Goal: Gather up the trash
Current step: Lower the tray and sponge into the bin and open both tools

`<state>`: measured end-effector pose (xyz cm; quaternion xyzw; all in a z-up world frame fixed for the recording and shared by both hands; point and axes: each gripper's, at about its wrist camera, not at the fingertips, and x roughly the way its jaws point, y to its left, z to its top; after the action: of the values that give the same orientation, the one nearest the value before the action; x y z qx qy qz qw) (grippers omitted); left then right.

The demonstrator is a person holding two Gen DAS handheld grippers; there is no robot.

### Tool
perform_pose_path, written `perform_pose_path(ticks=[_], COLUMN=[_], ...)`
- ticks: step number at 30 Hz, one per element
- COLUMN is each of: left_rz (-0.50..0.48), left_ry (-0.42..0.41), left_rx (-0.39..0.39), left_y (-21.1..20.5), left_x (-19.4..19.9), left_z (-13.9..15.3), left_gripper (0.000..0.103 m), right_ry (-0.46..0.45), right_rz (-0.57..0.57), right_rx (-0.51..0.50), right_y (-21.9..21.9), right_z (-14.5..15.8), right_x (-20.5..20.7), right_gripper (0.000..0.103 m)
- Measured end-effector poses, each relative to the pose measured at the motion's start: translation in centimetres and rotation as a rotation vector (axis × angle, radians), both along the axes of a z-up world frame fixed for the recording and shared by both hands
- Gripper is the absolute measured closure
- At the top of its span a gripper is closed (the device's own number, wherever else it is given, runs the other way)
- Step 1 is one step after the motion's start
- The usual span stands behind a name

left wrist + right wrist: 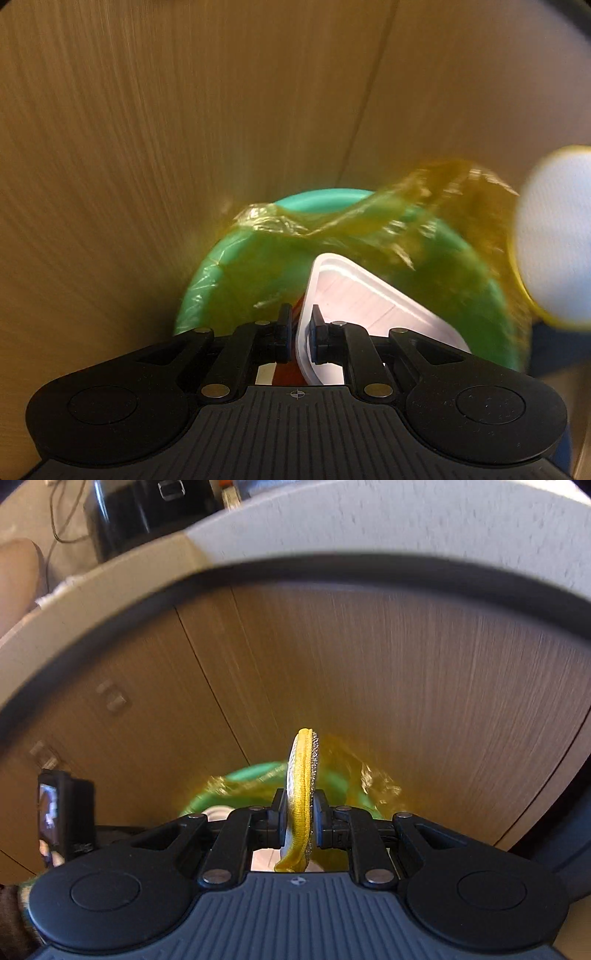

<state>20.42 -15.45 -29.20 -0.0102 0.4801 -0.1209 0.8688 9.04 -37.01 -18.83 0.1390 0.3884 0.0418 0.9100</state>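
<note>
Bin (325, 197) rim below; tray (354, 291), pad (303, 790) gripped

Warm, dim light; motion blur streaks both views; fisheye edges bend.

No words, brand names or numbers can be read anywhere; the only sign is a small crosshair mark (296, 394) on the black gripper body.
</note>
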Motion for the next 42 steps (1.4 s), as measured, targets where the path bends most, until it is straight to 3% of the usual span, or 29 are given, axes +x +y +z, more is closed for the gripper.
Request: perform_pose_path(ticks=[4,6,13,18,19,21,22,23,30,38,42], left_rz=[0.012,0.030,0.080,0.035,0.030,0.020,0.016,0.011,-0.039,-0.096,-0.110], left_ry=[0.110,0.101,0.090,0.077,0.076,0.062,0.049,0.035,-0.046,-0.105,-0.146], left_rx=[-0.024,-0.017,-0.080,-0.124,-0.125,-0.120,-0.114,-0.109,-0.043,0.043,0.036], left_y=[-0.2,0.0,2.3,4.0,4.2,3.9,3.8,3.9,3.0,1.5,1.4], left_x=[1.8,1.6,-0.4,-2.9,-3.3,-3.9,-4.2,-4.6,-6.6,-8.4,-9.3], left_z=[-4.6,-5.3,-3.1,-0.6,-0.2,0.5,1.0,1.6,4.7,6.7,8.1], left_gripper=[0.085,0.085,0.085,0.085,0.085,0.085,0.085,0.085,0.085,0.085,0.085], right_ry=[0.052,0.075,0.137,0.178,0.204,0.249,0.259,0.260,0.257,0.190,0.160], right_rz=[-0.001,-0.004,0.009,0.057,0.065,0.066,0.057,0.044,-0.005,0.002,-0.015], right_rx=[0.038,0.038,0.042,0.136,0.145,0.167,0.170,0.163,0.088,-0.095,-0.167], right_y=[-0.8,-1.0,-0.2,1.1,1.3,1.5,1.6,1.5,1.7,3.2,3.5], right_z=[-1.5,-2.1,-3.4,-4.3,-4.6,-5.4,-5.6,-5.7,-5.8,-5.0,-4.7], right_x=[0.6,0.7,1.3,4.0,4.5,5.1,5.2,5.0,4.1,3.3,3.1], right_gripper=[0.089,0.089,0.089,0.088,0.087,0.066,0.060,0.054,0.049,0.040,0.036])
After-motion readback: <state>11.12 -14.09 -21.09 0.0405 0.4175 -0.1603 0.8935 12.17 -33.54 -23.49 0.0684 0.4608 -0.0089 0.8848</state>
